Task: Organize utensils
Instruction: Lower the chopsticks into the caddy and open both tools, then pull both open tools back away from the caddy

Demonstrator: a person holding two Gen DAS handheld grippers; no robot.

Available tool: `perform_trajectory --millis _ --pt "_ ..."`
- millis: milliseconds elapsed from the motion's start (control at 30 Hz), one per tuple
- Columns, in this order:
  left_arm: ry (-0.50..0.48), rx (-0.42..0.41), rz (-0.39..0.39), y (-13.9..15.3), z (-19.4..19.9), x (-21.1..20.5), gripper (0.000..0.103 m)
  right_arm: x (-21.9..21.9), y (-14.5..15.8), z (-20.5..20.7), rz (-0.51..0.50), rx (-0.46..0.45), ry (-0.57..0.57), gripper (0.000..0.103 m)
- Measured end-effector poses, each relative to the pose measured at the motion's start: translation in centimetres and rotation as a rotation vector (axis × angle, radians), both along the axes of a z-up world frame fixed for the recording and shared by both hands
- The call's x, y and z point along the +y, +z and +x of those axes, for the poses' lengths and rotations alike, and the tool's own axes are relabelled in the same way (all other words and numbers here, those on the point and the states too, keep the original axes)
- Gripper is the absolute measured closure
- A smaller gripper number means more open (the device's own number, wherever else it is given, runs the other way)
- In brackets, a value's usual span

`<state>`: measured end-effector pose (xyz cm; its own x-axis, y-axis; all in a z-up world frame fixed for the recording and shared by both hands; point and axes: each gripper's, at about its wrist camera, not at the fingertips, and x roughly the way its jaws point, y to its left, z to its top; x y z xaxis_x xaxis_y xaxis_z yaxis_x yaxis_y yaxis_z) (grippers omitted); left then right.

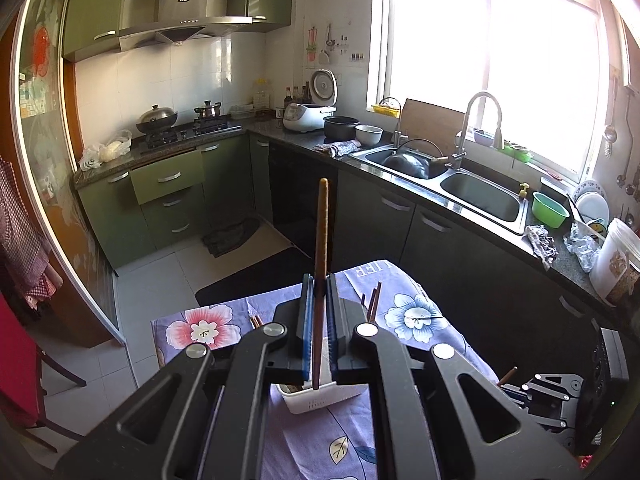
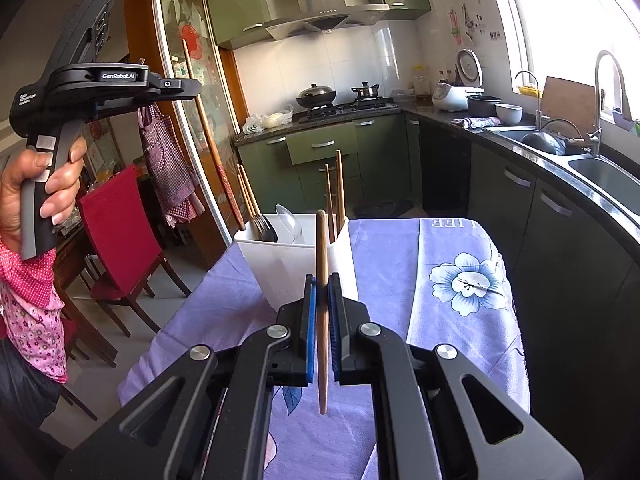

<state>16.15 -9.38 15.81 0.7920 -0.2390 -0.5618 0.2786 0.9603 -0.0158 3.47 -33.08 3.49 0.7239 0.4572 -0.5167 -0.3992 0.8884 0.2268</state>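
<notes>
Green cabinets (image 1: 168, 178) under a dark counter (image 1: 304, 142), steel range hood (image 1: 180, 20) above the gas stove (image 1: 188, 130). White wall tiles (image 1: 168, 76), pale floor tiles (image 1: 168, 280) with a dark mat (image 1: 248, 276). Bright window (image 1: 492, 64) over a double steel sink (image 1: 448, 184). Red chair (image 2: 120, 236) by a glass sliding door (image 2: 188, 80). Floral purple cloth (image 2: 400, 264) on the desk.
</notes>
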Motion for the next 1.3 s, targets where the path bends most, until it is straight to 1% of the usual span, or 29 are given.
perform_trajectory --millis 167,367,500,533,567,600,633,667,733,900,1000,1067,1167,1300 --pt "0.027 0.042 0.013 -1.7 2.3 -0.2 0.097 -0.3 0.1 0.2 0.005 0.003 -0.004 0.096" --pt "0.028 0.122 0.012 -5.6 4.4 0.0 0.096 -0.5 0.1 0.3 0.013 0.002 -0.013 0.096" --pt "0.019 0.175 -0.003 -8.0 4.3 0.4 0.092 -0.2 1.2 0.5 0.023 -0.019 -0.008 0.096" --pt "0.024 0.176 -0.007 -8.4 4.0 0.6 0.088 0.0 1.6 0.7 0.027 -0.027 -0.005 0.096" --pt "0.027 0.175 -0.012 -8.6 3.6 0.8 0.082 0.1 2.2 0.8 0.030 -0.036 -0.002 0.096" --pt "0.029 0.170 -0.018 -8.8 3.1 1.1 0.079 0.3 2.8 1.0 0.033 -0.048 0.000 0.096" --pt "0.033 0.160 -0.023 -8.9 2.4 1.3 0.072 0.4 3.5 1.1 0.039 -0.064 0.005 0.096" --pt "0.041 0.148 -0.026 -9.0 1.6 1.6 0.068 0.6 4.4 1.2 0.045 -0.081 0.012 0.096" --pt "0.049 0.128 -0.039 -9.5 -0.3 2.3 0.066 1.0 6.3 1.6 0.057 -0.121 0.019 0.096" --pt "0.071 0.096 -0.070 -11.2 -4.9 4.2 0.065 2.0 11.2 3.7 0.096 -0.226 -0.001 0.096" --pt "0.101 0.093 -0.103 -12.7 -7.0 5.7 0.061 2.7 13.3 6.0 0.115 -0.260 -0.031 0.096" --pt "0.115 0.101 -0.114 -13.7 -8.0 6.6 0.058 3.4 14.0 7.6 0.114 -0.265 -0.049 0.096" --pt "0.133 0.135 -0.140 -15.7 -9.1 7.9 0.058 4.6 14.2 10.3 0.075 -0.254 -0.082 0.096" --pt "0.175 0.195 -0.171 -18.6 -9.6 9.7 0.058 5.9 12.0 13.2 0.044 -0.191 -0.088 0.096"
